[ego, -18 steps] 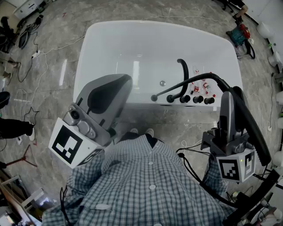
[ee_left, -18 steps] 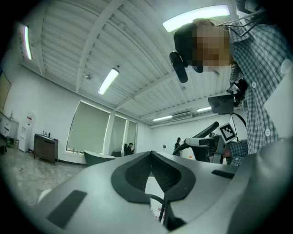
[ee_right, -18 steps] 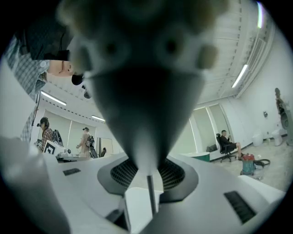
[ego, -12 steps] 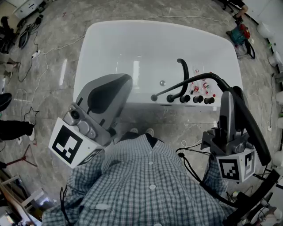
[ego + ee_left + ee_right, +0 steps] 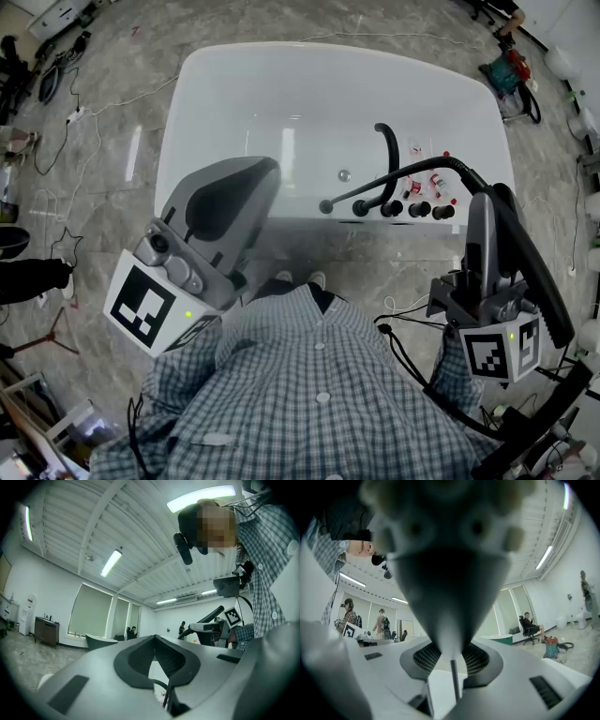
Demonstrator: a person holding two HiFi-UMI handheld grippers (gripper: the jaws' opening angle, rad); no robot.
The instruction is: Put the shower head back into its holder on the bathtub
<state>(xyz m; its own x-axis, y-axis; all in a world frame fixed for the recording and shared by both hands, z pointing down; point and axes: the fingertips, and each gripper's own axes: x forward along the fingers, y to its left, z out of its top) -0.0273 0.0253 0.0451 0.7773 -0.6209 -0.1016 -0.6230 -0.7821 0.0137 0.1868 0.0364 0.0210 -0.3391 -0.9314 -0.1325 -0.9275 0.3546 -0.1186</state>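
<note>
1. Grey marble floor [image 5: 112,94] carries a white tub [image 5: 319,49]; cables [image 5: 89,117] trail along its left side.
2. The right tool [image 5: 483,202] is held about level. Its jaws stand wide and grip the black shower head [image 5: 530,272], which runs back along the tool.
3. A thin hose [image 5: 394,176] arcs from there to the tub's near rim, ending just left of the spout [image 5: 389,150] and knobs [image 5: 417,209].
4. The left tool [image 5: 267,173] has its jaw tips together and holds nothing. It is well apart from the shower head.
5. Bare floor shows between the near rim and the person's shoes [image 5: 300,278].
</note>
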